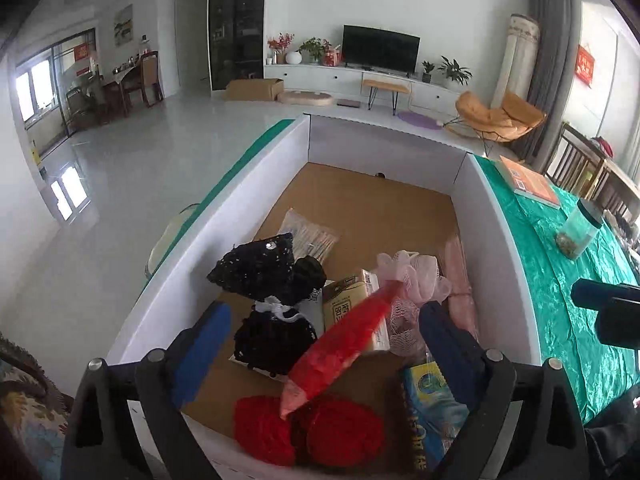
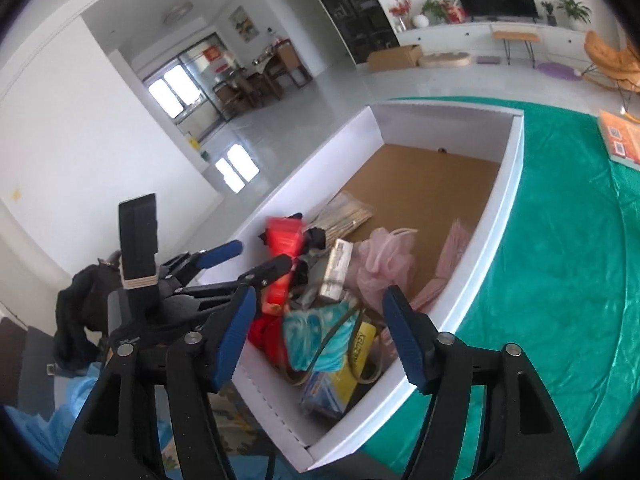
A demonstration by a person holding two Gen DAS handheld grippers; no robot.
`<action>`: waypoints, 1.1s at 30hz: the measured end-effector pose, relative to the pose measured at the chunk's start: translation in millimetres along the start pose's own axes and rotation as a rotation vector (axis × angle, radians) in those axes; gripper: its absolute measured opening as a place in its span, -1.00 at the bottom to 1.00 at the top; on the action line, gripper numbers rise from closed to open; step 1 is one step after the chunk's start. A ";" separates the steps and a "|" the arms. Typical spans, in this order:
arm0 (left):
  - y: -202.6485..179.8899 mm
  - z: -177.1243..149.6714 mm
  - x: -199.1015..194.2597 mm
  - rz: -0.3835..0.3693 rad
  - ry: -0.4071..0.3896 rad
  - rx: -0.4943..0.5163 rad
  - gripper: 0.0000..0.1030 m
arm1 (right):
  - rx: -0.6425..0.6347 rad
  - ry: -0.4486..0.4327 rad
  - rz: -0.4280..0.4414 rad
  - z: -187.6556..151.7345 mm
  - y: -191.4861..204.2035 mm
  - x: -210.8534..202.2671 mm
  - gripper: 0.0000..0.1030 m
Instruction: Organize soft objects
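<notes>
Bright daylight, window (image 2: 176,92) glare on floor, motion blur, fisheye-warped edges

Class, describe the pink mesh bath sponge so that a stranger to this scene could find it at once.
Start at the large white-walled box on the green tablecloth. Among the pile at its near end, look toward the right wall, beside the beige tissue pack. The pink mesh bath sponge is the only frilly, netted puff there.

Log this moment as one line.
left gripper: open, empty | right gripper: open, empty | red packet: mid-air over white box | soft items: in box
</notes>
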State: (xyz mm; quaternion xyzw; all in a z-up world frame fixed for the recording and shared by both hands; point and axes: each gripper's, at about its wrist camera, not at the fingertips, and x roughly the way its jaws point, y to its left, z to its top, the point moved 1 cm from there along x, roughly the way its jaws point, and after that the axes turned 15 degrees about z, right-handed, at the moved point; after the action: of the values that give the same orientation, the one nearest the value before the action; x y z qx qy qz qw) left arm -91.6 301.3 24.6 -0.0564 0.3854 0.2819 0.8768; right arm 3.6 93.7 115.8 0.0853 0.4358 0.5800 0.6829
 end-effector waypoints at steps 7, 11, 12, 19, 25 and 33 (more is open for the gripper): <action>-15.5 8.2 -27.5 0.067 -0.050 -0.016 0.84 | 0.020 -0.010 -0.073 -4.2 -12.7 -6.6 0.35; -24.8 21.7 -45.0 0.161 -0.064 -0.018 1.00 | -0.019 -0.026 -0.156 -5.6 -12.2 -20.8 0.35; -25.0 22.1 -47.8 0.170 -0.058 -0.026 1.00 | -0.029 -0.029 -0.170 -6.2 -11.9 -23.2 0.35; -33.4 13.7 -59.8 0.303 -0.074 -0.015 1.00 | -0.070 -0.001 -0.262 -9.0 -8.9 -26.0 0.35; -39.2 8.3 -62.0 0.269 -0.022 0.000 1.00 | -0.057 0.046 -0.336 -7.5 -9.5 -24.9 0.36; -42.4 8.4 -73.3 0.248 -0.022 -0.005 1.00 | -0.055 0.110 -0.362 -9.8 2.7 -20.0 0.36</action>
State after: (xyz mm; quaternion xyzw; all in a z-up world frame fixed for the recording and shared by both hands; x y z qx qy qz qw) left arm -103.2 235.5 77.3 -0.0075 0.3792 0.3896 0.8393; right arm -4.1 73.4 121.4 -0.0450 0.4646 0.4632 0.7534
